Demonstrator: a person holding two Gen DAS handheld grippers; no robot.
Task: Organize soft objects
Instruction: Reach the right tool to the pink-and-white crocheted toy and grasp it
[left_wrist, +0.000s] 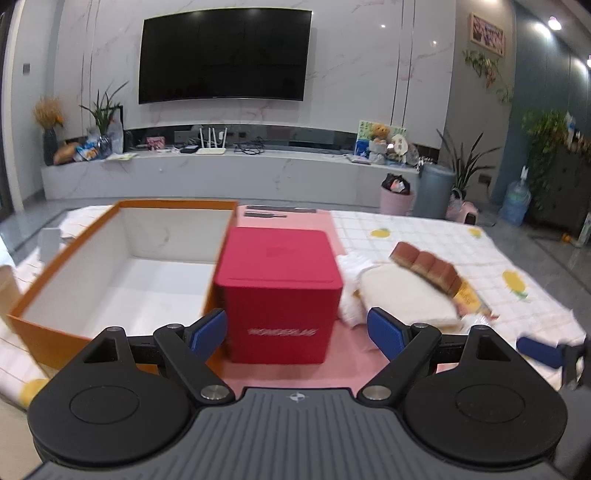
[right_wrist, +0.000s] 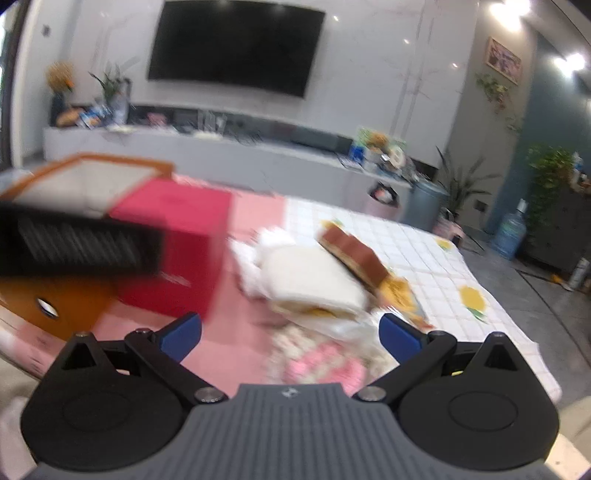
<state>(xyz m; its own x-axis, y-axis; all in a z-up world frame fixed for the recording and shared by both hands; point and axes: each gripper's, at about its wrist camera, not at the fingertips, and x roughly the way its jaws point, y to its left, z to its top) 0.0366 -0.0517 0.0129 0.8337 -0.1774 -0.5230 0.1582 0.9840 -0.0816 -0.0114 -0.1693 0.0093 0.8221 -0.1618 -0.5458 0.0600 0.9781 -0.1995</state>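
At far left the orange box (left_wrist: 110, 266) lies empty, the red box (left_wrist: 280, 295) just beside it. Our left gripper (left_wrist: 297, 332) and right gripper (right_wrist: 290, 338) gape, holding nothing. Rightward, the soft, light pile (right_wrist: 314, 284) should squash; we'd pinch its edge.

We are in a home living room: a wall TV (left_wrist: 223, 55), a marble console (left_wrist: 229, 173), houseplants (left_wrist: 467, 166), a teddy bear (left_wrist: 380, 134).

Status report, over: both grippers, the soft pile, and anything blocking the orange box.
Left gripper open, empty, facing red box. Right gripper open, empty, facing soft pile. Orange box open; red box sits between it and pile.
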